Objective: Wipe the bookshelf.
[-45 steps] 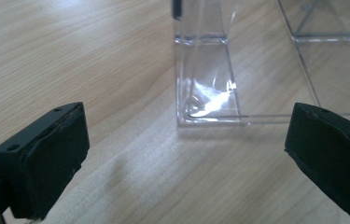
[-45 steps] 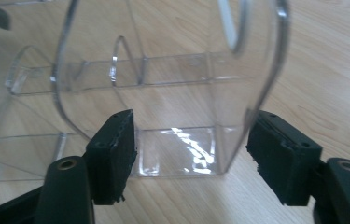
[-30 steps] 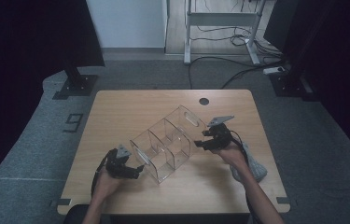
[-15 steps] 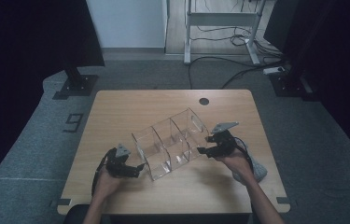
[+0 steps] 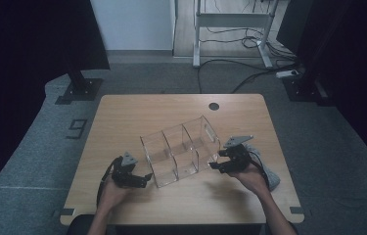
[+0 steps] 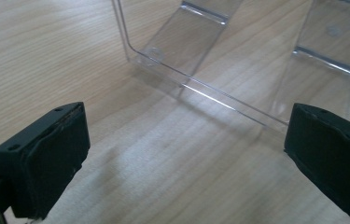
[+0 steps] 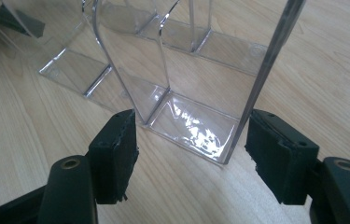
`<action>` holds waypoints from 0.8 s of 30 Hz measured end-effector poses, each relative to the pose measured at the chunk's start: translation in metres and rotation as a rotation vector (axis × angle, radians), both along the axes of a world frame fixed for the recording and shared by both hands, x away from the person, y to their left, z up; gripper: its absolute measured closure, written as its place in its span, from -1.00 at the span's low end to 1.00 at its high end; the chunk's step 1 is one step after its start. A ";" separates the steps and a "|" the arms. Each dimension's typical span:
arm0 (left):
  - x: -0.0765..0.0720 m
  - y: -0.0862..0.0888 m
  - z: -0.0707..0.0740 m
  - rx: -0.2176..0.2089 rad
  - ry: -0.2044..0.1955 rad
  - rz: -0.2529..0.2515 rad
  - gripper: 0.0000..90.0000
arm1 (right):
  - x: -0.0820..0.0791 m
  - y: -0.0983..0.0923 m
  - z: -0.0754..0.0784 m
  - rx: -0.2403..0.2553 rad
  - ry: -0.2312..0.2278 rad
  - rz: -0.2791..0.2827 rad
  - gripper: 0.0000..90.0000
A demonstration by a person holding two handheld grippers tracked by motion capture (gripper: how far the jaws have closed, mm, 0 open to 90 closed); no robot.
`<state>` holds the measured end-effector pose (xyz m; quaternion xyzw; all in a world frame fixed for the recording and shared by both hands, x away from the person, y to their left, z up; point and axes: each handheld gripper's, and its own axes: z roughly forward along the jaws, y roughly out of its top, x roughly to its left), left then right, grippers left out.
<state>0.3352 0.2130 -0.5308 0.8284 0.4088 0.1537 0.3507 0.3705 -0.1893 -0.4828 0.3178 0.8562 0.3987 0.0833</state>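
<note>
Right gripper view: right gripper (image 7: 189,151) has its jaws apart, straddling the near end of the clear organizer (image 7: 182,84); pads beside its walls, contact not certain.
Left gripper: left gripper (image 6: 186,158) has its jaws wide apart, nothing between; the organizer's corner lies just ahead of it.
Long axis: the organizer runs diagonally between the two grippers on the table (image 5: 122,112).
Nearer hand: the right, judged.
Material: transparent hard plastic, glossy, thin dividers, three compartments.
Surface: pale wood grain.

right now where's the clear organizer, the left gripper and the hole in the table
clear organizer (image 5: 181,149): high view, on its middle divider wall
left gripper (image 5: 144,177): high view, midway between its fingertips
hole in the table (image 5: 214,106): high view, on the dark round opening near the far edge
</note>
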 end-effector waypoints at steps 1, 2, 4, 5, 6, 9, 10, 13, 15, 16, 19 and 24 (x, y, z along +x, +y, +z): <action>-0.002 0.000 0.001 -0.006 0.002 -0.006 -1.00 | -0.001 0.000 0.000 0.001 -0.001 0.001 -0.26; -0.005 0.000 0.002 -0.017 0.003 -0.011 -1.00 | -0.001 -0.001 0.000 0.003 -0.003 0.004 -0.26; -0.009 0.000 0.004 -0.031 0.001 -0.020 -1.00 | -0.002 -0.001 0.000 0.008 -0.002 0.001 -0.26; -0.012 0.000 0.006 -0.040 0.000 -0.025 -1.00 | -0.002 -0.001 -0.001 0.012 -0.002 0.001 -0.26; -0.015 0.001 0.008 -0.049 -0.003 -0.027 -1.00 | -0.003 -0.001 -0.001 0.015 -0.002 0.005 -0.25; -0.022 0.004 0.014 -0.065 -0.007 -0.044 -1.00 | -0.003 0.001 -0.001 0.016 0.000 0.018 -0.25; -0.023 0.004 0.015 -0.068 -0.009 -0.049 -1.00 | -0.004 0.002 -0.002 0.014 -0.004 0.020 -0.25; -0.026 0.005 0.018 -0.076 -0.008 -0.065 -1.00 | -0.004 0.003 -0.003 0.011 -0.002 0.024 -0.25; -0.028 0.004 0.019 -0.077 -0.004 -0.081 -1.00 | -0.004 0.003 -0.003 0.013 0.000 0.023 -0.25; -0.029 0.004 0.020 -0.078 -0.002 -0.091 -1.00 | -0.004 0.004 -0.004 0.013 0.001 0.022 -0.25; -0.031 0.002 0.022 -0.076 -0.005 -0.120 -1.00 | -0.004 0.004 -0.005 0.011 0.000 0.026 -0.25; -0.033 -0.002 0.024 -0.077 -0.022 -0.140 -1.00 | -0.004 0.006 -0.007 0.004 0.004 0.027 -0.27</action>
